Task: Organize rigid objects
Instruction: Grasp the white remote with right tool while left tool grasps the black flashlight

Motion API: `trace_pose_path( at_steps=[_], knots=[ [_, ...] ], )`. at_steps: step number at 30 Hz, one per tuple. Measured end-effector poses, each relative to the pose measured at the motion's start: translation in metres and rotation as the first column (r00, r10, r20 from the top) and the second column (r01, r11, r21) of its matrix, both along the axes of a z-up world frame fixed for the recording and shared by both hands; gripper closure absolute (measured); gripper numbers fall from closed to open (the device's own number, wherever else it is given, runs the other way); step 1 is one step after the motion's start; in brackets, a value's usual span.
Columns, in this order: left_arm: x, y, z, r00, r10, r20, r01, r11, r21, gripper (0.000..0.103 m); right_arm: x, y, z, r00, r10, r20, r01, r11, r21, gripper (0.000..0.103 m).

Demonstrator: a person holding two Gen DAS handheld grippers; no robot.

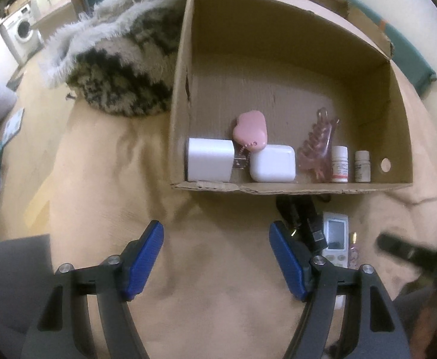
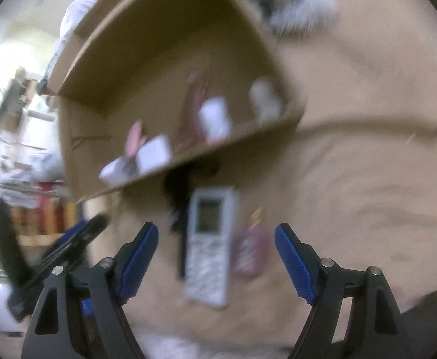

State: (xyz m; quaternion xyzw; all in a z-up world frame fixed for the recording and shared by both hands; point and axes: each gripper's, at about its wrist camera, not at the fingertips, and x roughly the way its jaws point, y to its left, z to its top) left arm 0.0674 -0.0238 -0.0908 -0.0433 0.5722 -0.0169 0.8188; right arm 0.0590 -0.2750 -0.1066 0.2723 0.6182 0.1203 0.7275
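Right wrist view is smeared all over, so the cardboard box and the stuff inside are just pale and pink blobs. The remote has unreadable buttons, and the pink thing beside it is anyone's guess. In the left wrist view, the remote sits half behind a finger, the black object is partly covered too, and the bottle labels are too tiny to read.

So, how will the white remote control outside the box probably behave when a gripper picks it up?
The remote control looks like a stiff plastic slab, so it should not bend. It lies flat on soft beige bedding, so its edges may sink and be harder to pinch. Being long, it may tilt if gripped near one end.
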Motion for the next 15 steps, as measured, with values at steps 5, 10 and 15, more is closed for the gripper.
trace_pose_path(
  at_steps=[5,10,15],
  knots=[
    [0.004,-0.002,0.001,1.000,0.015,0.001,-0.015,1.000,-0.004,0.032,-0.004,0.028,-0.022,0.992,0.080,-0.097,-0.078,0.997,0.026,0.042],
    [0.006,0.004,0.004,0.999,0.035,-0.007,-0.035,0.999,-0.035,0.032,-0.003,0.050,-0.030,0.987,0.117,-0.114,-0.126,0.989,-0.082,0.043],
    [0.006,0.007,0.006,0.999,0.041,-0.020,-0.042,0.997,-0.071,0.032,0.000,0.068,-0.044,0.977,0.169,-0.128,-0.189,0.968,-0.164,0.040]
  ],
)
